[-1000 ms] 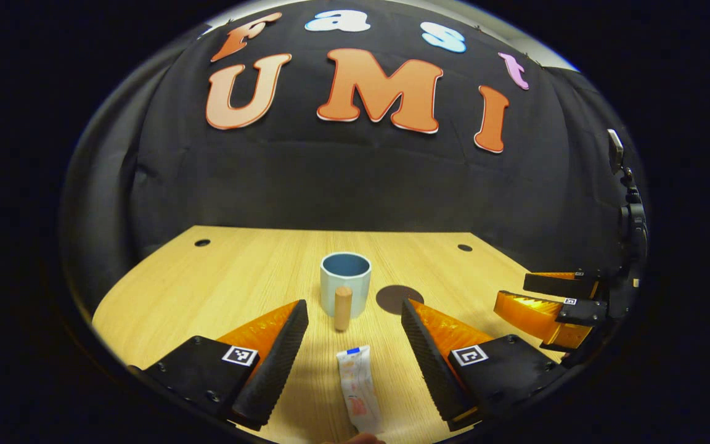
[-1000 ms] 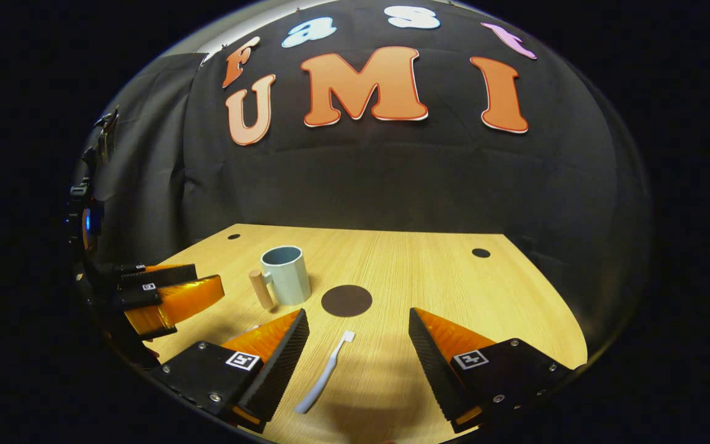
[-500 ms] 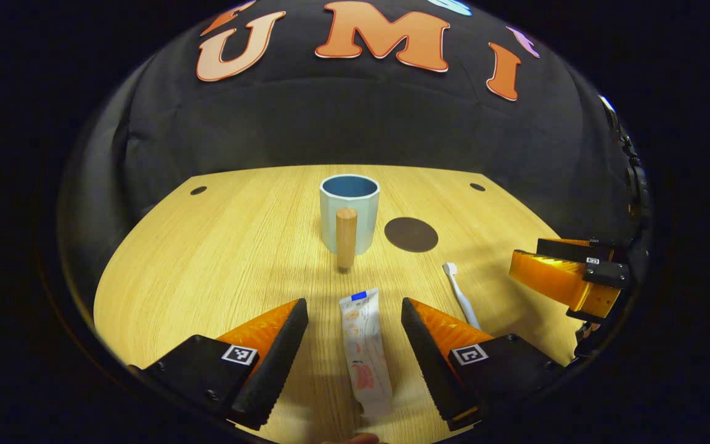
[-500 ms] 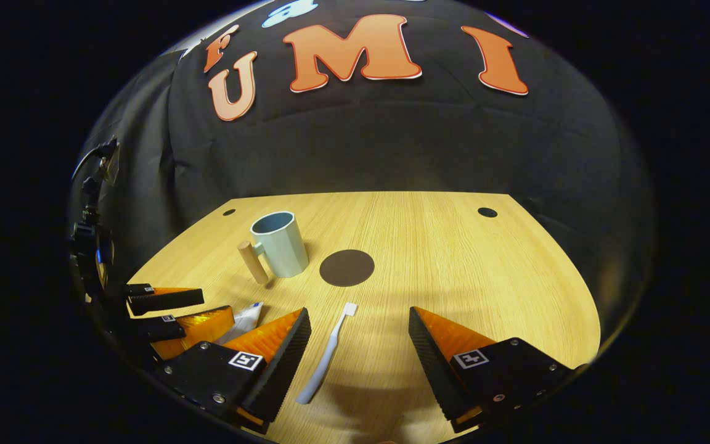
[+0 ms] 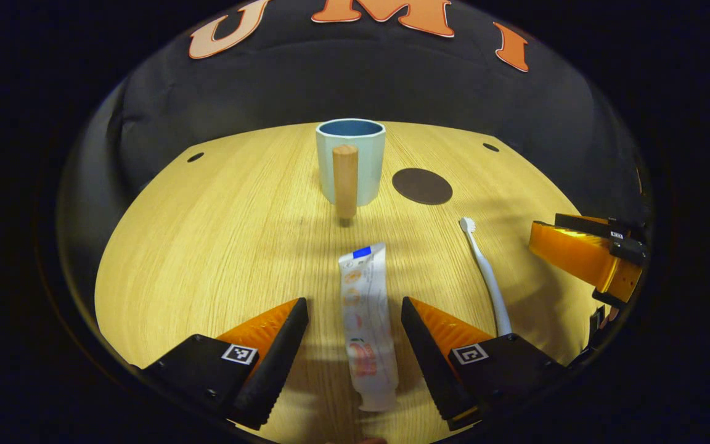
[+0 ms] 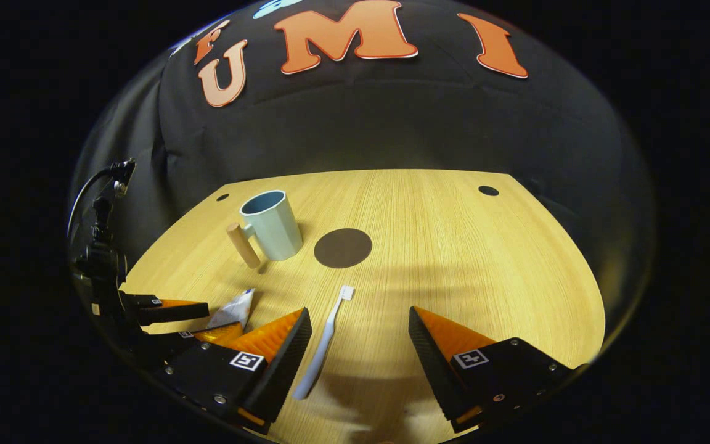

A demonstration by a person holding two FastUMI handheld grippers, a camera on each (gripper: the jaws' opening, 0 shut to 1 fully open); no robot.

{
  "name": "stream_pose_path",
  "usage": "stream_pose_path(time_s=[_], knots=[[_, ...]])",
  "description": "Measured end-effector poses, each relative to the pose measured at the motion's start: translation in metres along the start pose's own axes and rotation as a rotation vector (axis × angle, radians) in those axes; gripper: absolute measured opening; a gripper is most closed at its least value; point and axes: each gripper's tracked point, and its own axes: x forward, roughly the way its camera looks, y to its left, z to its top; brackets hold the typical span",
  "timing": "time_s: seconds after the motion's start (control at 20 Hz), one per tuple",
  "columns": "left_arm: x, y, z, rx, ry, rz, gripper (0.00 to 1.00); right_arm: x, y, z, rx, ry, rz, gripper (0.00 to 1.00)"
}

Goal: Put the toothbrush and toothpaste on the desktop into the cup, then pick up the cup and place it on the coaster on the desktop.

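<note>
Pale wood-grain bench (image 5: 219, 246), backed by the booth's black cloth wall (image 6: 392, 123), carries all the task's things.

Left gripper (image 5: 355, 345), left gripper view: jaws spread wide, gripping nothing. The toothpaste (image 5: 364, 320) lies flat on the bench between them, nearer the right-hand jaw, touching neither as far as can be seen; its cap end points away towards the cup and its crimped end nears the bottom of the view. Printing on the tube is blurred and cannot be read. Beyond it stands the cup (image 5: 364, 160), upright, its wooden handle (image 5: 345, 182) facing the camera and hiding part of the cup wall. The round dark coaster (image 5: 422, 186) lies just right of the cup, apart from it.

Right gripper (image 6: 360, 351), right gripper view: jaws likewise spread wide and empty. The toothbrush (image 6: 324, 342) lies on the bench between them, close to the left-hand jaw, bristle head pointing towards the coaster; whether its handle end touches that jaw cannot be told. In this view the left gripper partly covers the toothpaste.

Square black-and-white marker tags (image 5: 237, 354) sit on the jaw bases. Small dark holes (image 6: 488, 190) mark the bench's far corners.
</note>
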Motion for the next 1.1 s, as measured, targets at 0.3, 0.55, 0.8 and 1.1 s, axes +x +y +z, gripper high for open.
stream_pose_path(time_s=[0.3, 0.55, 0.8, 1.1], knots=[[0.007, 0.001, -0.002, -0.025, 0.024, -0.032, 0.57, 0.009, 0.009, -0.015, 0.019, 0.074, 0.027, 0.9], [-0.002, -0.01, 0.003, -0.009, 0.02, -0.068, 0.26, 0.016, 0.021, -0.032, 0.017, 0.153, 0.056, 0.8], [-0.003, 0.001, 0.009, -0.017, -0.021, -0.03, 0.26, 0.026, 0.027, -0.045, -0.018, 0.212, 0.046, 0.6], [-0.019, -0.001, 0.016, -0.033, -0.058, -0.034, 0.2, 0.035, 0.035, -0.051, -0.011, 0.26, 0.052, 0.41]])
